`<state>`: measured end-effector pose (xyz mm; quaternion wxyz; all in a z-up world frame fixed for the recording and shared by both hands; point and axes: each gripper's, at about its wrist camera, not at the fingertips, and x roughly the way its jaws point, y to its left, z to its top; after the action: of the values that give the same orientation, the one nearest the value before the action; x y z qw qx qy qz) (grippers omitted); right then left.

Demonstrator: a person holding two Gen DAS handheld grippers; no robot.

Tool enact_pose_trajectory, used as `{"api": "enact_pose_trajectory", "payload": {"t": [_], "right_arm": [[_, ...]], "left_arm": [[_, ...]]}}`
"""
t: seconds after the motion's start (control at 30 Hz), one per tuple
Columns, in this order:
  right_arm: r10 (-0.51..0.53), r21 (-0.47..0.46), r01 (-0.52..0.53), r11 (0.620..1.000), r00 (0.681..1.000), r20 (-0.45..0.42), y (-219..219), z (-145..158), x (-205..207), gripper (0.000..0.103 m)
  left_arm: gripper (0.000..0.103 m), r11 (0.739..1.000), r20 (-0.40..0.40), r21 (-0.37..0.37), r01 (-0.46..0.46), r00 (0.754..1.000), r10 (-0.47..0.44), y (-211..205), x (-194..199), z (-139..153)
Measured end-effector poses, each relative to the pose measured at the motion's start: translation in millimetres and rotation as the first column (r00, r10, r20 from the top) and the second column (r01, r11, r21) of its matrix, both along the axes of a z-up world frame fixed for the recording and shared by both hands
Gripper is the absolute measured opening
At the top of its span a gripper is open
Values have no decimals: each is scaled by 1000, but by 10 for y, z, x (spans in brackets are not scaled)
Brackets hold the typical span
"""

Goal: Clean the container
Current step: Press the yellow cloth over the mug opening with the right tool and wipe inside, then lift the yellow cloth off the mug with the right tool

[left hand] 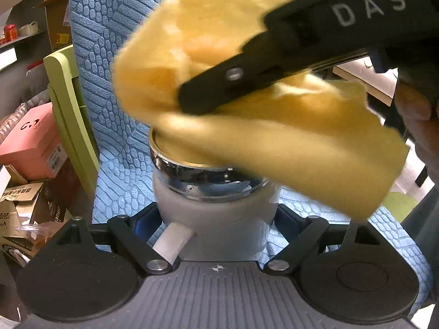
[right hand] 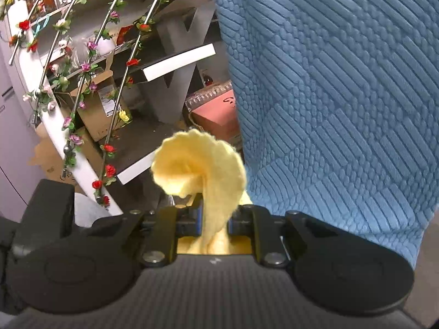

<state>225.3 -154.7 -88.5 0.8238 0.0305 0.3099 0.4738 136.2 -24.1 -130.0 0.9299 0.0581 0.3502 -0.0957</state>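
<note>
Your left gripper point(left hand: 216, 230) clamps container point(left hand: 216, 205) by its grey body; chrome rim point(left hand: 192, 167) faces away from camera, long axis running straight out from jaws. Your right gripper point(right hand: 215, 219), closed tight on yellow cloth point(right hand: 208, 170), comes in over that rim from upper right. Cloth drapes across mouth, touching rim; next wipe likely turns on pushing it down along container axis. Blue textured mat point(left hand: 115, 54) lies behind container. Readable: "DAS" on right gripper housing.

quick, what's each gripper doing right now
Left gripper: closed on the container.
Right gripper: closed on the yellow cloth.
</note>
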Motion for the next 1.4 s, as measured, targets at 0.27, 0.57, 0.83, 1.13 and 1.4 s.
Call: {"api": "enact_pose_trajectory", "payload": {"t": [0.27, 0.57, 0.83, 1.13, 1.4], "right_arm": [[-89, 64, 88, 994, 996, 9, -139, 75, -116, 17], [-588, -156, 571, 806, 803, -99, -720, -434, -54, 17], [-591, -283, 539, 793, 794, -145, -610, -901, -120, 17], [-571, -249, 529, 811, 808, -144, -556, -896, -103, 40], [-601, -192, 576, 794, 791, -114, -648, -563, -237, 60]], "left_arm": [[90, 1000, -4, -1, -6, 1000, 6, -35, -29, -4], [90, 1000, -8, -1, -12, 1000, 12, 17, 56, -33], [90, 1000, -11, -5, -9, 1000, 9, -322, -132, -41], [102, 999, -21, -42, -33, 999, 32, -277, -236, 56], [102, 994, 15, -97, -44, 999, 46, -2, -402, 298]]}}
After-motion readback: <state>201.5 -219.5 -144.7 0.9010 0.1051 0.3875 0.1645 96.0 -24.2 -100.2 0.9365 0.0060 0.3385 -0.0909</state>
